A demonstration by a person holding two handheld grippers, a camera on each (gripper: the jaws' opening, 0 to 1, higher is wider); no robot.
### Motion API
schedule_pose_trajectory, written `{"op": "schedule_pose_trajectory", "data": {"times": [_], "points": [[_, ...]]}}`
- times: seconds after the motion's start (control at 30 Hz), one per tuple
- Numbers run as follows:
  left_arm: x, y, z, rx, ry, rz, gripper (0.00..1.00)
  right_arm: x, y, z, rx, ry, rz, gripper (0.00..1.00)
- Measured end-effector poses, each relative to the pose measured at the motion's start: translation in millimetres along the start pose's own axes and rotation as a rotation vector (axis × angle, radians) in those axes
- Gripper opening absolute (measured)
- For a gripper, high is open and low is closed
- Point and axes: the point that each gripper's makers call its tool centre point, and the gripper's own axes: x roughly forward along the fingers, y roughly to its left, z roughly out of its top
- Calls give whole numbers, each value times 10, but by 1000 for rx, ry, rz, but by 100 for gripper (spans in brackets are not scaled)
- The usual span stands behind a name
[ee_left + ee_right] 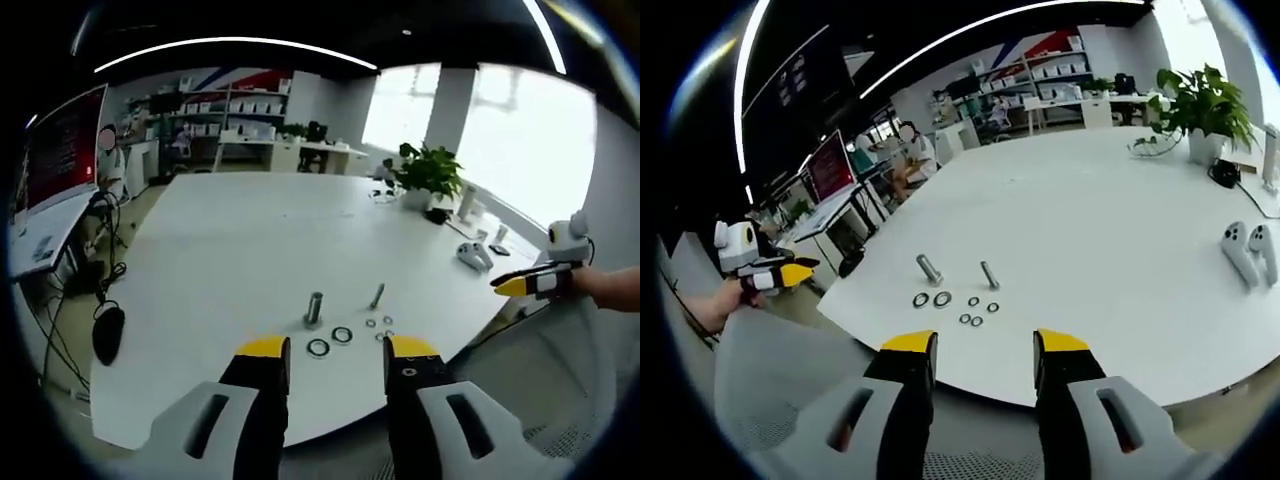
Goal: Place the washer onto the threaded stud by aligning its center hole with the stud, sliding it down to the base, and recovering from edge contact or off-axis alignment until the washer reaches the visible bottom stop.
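A threaded stud (314,308) stands upright on the white table (250,240), close to the near edge. Two larger washers (318,347) (342,335) lie flat just in front of it, with several small washers (371,322) to their right. My left gripper (337,350) hovers open and empty off the table edge, short of the washers. In the right gripper view the stud (929,269) leans a little, and the larger washers (921,300) (942,298) lie below it. My right gripper (985,343) is open and empty, also off the table (1090,220).
A second bolt (377,295) (989,275) lies tilted right of the stud. Two white controllers (1250,250) and a potted plant (1200,100) sit on the far side. Each view shows the other gripper (530,283) (770,275) held in a hand. Desks and a monitor (830,165) stand behind.
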Motion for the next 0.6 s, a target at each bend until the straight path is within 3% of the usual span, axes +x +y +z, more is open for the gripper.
{"op": "schedule_pose_trajectory", "data": {"times": [0.6], "points": [[18,-13,-58,7,33,-8,35,-16,-27,19,-6,-13,-17,40]]}}
